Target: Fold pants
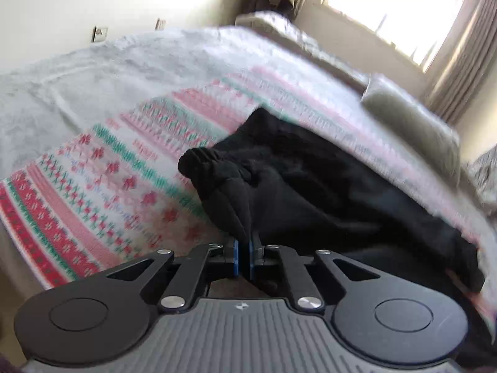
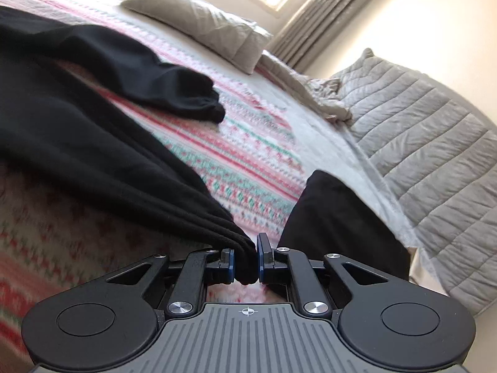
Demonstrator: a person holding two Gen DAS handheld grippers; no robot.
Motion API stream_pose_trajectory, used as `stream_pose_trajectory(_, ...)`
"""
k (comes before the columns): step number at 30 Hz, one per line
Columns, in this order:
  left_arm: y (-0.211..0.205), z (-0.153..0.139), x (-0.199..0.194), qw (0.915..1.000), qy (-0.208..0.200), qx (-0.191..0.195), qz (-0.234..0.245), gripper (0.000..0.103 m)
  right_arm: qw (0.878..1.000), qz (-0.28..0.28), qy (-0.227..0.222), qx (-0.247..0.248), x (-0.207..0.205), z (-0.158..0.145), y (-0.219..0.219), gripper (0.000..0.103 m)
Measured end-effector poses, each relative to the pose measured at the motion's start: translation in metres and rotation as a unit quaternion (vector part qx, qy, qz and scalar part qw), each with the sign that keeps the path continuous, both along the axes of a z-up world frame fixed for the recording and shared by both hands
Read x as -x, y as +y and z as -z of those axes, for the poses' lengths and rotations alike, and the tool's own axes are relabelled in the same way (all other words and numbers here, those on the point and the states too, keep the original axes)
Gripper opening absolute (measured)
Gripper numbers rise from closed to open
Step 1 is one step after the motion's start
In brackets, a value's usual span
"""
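Black pants (image 1: 310,180) lie on a bed with a red, green and white patterned blanket (image 1: 93,186). My left gripper (image 1: 243,248) is shut on the pants near the gathered elastic waistband (image 1: 211,161). In the right wrist view my right gripper (image 2: 245,261) is shut on a bunched edge of the pants (image 2: 93,143), lifted off the blanket (image 2: 248,161). The other leg (image 2: 161,90) lies flat further back, its cuff on the blanket. Another black piece of cloth (image 2: 338,217) lies right of the gripper.
A grey pillow (image 2: 205,25) and crumpled grey sheets (image 2: 320,96) lie at the head of the bed. A quilted grey cover (image 2: 435,161) hangs at the right side. A bright window (image 1: 397,9) and curtains (image 1: 466,62) are behind. A light fleece (image 1: 93,71) covers the bed's far part.
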State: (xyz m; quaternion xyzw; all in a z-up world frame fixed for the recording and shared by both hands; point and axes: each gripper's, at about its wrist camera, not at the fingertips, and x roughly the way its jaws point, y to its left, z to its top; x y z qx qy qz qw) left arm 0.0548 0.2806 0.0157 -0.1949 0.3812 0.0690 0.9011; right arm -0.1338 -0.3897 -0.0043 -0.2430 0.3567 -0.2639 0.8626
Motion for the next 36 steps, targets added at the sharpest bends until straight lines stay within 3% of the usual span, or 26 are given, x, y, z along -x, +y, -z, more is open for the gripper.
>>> stream_pose_trajectory(4,-0.014,0.036,-0.006,0.9959,0.072,-0.04,0.036,0.008,0.999,-0.012,0.038,-0.022,0.004,0.021,-0.006,0.012)
stream_pose_trajectory(7,-0.027,0.032,-0.002,0.9929,0.061,-0.085,0.058,0.021,0.997,-0.02,0.069,-0.035,0.004,0.038,-0.007,0.013)
stream_pose_trajectory(10,-0.038,0.02,0.011,0.9908,0.044,-0.105,0.073,0.039,0.996,-0.013,0.072,-0.045,0.008,0.036,-0.009,0.033)
stream_pose_trajectory(13,-0.058,0.01,0.027,0.9865,0.006,-0.124,0.107,0.06,0.989,-0.011,0.036,-0.143,0.026,0.011,-0.025,0.072)
stream_pose_trajectory(14,-0.068,0.006,0.032,0.9844,-0.006,-0.127,0.121,0.066,0.982,-0.015,0.006,-0.186,0.036,0.001,-0.032,0.073)
stream_pose_trajectory(17,-0.101,-0.001,0.039,0.9745,-0.035,-0.13,0.18,0.069,0.955,-0.021,-0.076,-0.286,0.054,-0.023,-0.053,0.073)
stream_pose_trajectory(20,-0.143,-0.003,0.041,0.9606,-0.057,-0.128,0.24,0.074,0.936,-0.007,-0.123,-0.329,0.048,-0.034,-0.065,0.073)
stream_pose_trajectory(25,-0.209,0.015,0.034,0.9359,-0.064,-0.111,0.328,0.078,0.94,0.017,-0.112,-0.322,-0.003,-0.027,-0.069,0.071)
stream_pose_trajectory(30,-0.259,0.044,0.033,0.9085,-0.069,-0.098,0.4,0.078,0.934,0.066,-0.109,-0.333,-0.049,-0.002,-0.083,0.068)
stream_pose_trajectory(32,-0.271,0.052,0.038,0.894,-0.073,-0.104,0.43,0.078,0.927,0.084,-0.106,-0.348,-0.06,0.014,-0.089,0.062)
stream_pose_trajectory(34,-0.279,0.055,0.041,0.88,-0.085,-0.113,0.454,0.078,0.93,0.094,-0.107,-0.34,-0.068,0.027,-0.092,0.058)
stream_pose_trajectory(36,-0.279,0.059,0.041,0.8705,-0.088,-0.115,0.47,0.078,0.94,0.081,-0.116,-0.31,-0.072,0.029,-0.087,0.04)
